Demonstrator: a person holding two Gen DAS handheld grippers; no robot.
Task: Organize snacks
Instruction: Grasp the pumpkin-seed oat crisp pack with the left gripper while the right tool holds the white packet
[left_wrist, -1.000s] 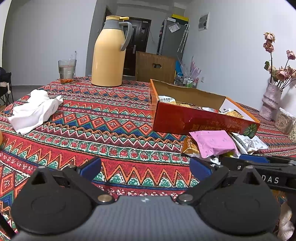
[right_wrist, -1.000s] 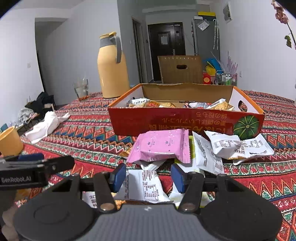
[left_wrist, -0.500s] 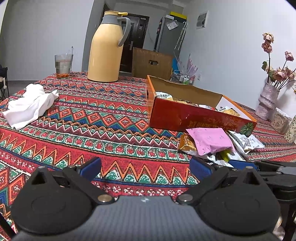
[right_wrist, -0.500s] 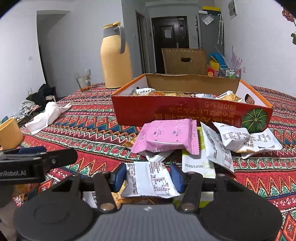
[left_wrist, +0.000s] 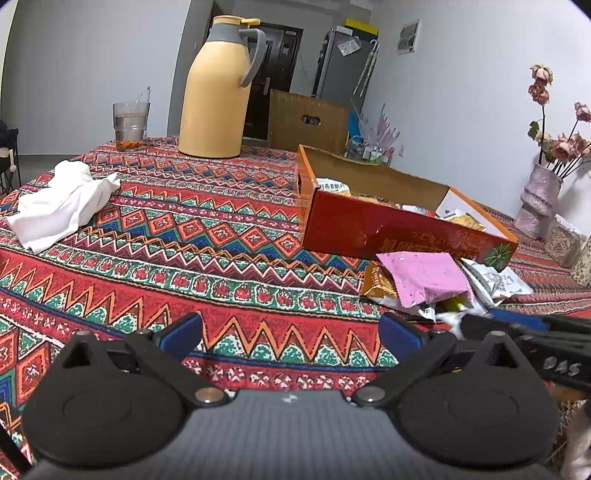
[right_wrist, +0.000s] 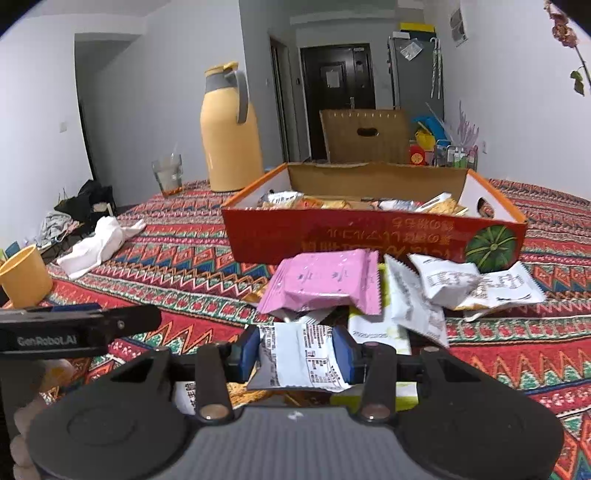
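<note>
Now, on the table (left_wrist: 229, 258) under its bright zigzag cloth sits the long orange cardboard box (right_wrist: 369, 236), already part-filled, loose packets just before it. The right hand-held gripper (right_wrist: 297, 350) pinches a white printed foil snack packet (right_wrist: 299, 360) across its middle: light, crinkly, slippery, probably crushable, so a gentle squeeze suits. The left hand-held gripper (left_wrist: 291, 334) hangs spread wide, empty.

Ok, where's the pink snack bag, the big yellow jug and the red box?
pink snack bag (right_wrist: 325, 282): right wrist view, middle of its front.
yellow jug (left_wrist: 214, 96): left wrist view, middle of its body.
red box (right_wrist: 369, 238): right wrist view, its front wall.
</note>
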